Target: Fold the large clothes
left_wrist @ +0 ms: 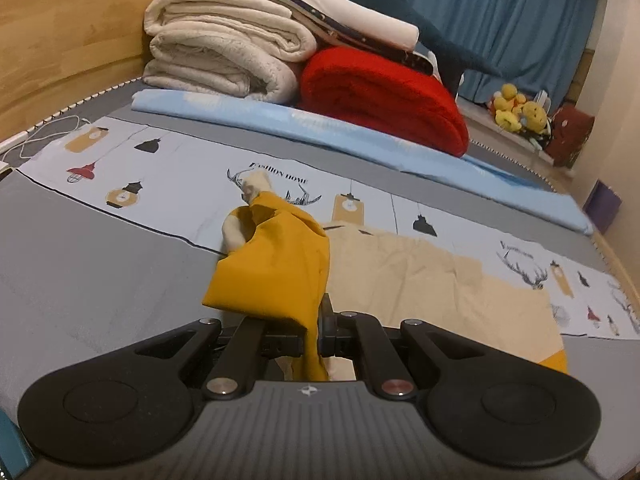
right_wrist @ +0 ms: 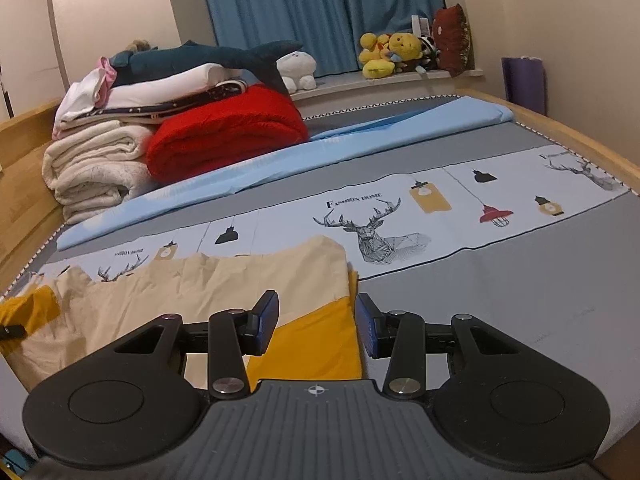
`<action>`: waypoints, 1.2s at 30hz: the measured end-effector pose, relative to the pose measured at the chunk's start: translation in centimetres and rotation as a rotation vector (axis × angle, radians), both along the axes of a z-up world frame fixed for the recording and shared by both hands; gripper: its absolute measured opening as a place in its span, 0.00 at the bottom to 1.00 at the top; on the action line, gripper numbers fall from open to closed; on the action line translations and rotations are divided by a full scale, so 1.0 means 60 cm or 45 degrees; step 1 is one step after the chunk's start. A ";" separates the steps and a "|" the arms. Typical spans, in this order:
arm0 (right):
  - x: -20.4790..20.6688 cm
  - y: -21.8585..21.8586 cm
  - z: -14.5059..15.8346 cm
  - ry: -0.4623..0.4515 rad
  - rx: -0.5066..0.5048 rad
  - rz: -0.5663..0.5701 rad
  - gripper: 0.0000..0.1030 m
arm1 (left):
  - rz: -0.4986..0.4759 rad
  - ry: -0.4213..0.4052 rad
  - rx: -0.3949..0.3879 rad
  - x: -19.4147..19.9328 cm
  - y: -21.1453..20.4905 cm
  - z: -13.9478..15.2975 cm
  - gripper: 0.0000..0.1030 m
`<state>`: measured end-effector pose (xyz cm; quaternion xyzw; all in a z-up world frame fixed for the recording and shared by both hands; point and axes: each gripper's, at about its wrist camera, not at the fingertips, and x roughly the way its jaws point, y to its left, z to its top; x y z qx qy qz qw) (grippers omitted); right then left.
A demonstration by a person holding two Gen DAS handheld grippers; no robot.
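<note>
Mid-fold, I judged: my left gripper (left_wrist: 316, 328) was clamped on a bunched mustard corner of the cream-and-mustard garment (left_wrist: 420, 276), lifted just off the bed (left_wrist: 100, 248). Right gripper (right_wrist: 318, 326) had its jaws parted, nothing held, hovering above the garment's right edge, both tilted down. Rest of the garment lay flat on the printed sheet (right_wrist: 500, 184). Next I'd need a right-side grip on that edge, then carry both corners across. Folded blankets (left_wrist: 224, 48) sat beyond.

Left gripper (left_wrist: 312, 332) fingers clamped together, angled downward. Right gripper (right_wrist: 318, 322) fingers parted, empty, angled downward.
</note>
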<state>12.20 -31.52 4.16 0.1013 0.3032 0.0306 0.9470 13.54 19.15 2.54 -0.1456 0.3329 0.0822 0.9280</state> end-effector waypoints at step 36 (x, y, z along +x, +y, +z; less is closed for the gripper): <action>-0.020 -0.168 -0.049 0.078 0.287 -0.198 0.59 | -1.358 0.302 0.078 0.013 -0.677 -0.117 0.42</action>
